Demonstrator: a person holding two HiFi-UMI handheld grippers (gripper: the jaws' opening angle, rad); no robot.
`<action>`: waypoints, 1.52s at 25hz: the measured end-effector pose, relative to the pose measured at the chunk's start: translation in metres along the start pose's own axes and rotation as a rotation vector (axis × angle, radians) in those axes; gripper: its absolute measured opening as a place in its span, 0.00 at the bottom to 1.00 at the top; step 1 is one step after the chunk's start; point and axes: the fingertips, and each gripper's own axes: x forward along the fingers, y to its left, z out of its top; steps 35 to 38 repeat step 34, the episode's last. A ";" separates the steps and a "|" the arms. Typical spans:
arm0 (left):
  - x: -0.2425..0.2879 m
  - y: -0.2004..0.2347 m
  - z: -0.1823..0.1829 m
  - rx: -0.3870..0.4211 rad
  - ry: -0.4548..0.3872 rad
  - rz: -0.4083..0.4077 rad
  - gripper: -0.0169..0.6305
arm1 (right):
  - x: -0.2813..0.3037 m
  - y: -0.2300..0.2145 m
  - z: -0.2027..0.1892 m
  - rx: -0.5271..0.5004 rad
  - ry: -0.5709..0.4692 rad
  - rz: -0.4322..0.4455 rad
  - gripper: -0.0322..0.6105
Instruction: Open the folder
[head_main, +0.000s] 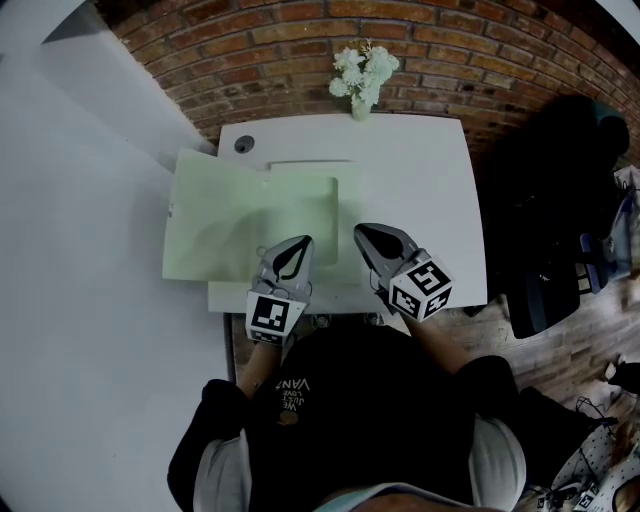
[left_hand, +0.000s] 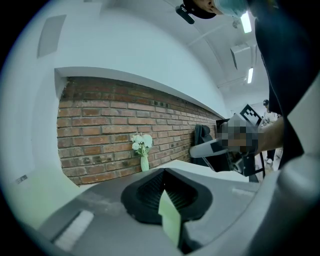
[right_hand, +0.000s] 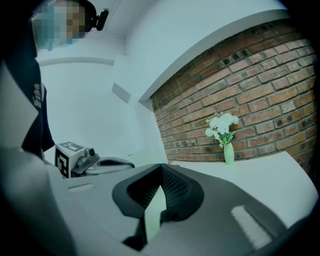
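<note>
Spanning the far side, a brick wall (head_main: 300, 40) is seen behind the white tabletop (head_main: 420, 190). A dark chair (head_main: 560, 190) is set to the right of the tabletop. A pale green folder (head_main: 240, 215) is laid flat on the tabletop's left half, its left part overhanging the edge. At its near edge it is gripped twice: the left tongs (head_main: 300, 245) and the right tongs (head_main: 365, 235) are each closed on a thin green sheet of it. A vase of white flowers (head_main: 362, 80) is placed at the far edge, well apart from the folder. A round hole (head_main: 245, 144) is seen just beyond the folder's far corner.
</note>
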 end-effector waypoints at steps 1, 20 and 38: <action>0.000 0.000 0.000 0.001 0.004 0.002 0.03 | -0.001 0.000 0.000 -0.003 0.003 -0.004 0.05; -0.005 0.007 0.000 0.001 0.008 0.019 0.03 | -0.004 -0.003 -0.006 -0.078 0.030 -0.064 0.05; -0.007 0.010 -0.002 0.001 0.014 0.022 0.03 | -0.004 -0.003 -0.009 -0.078 0.039 -0.075 0.05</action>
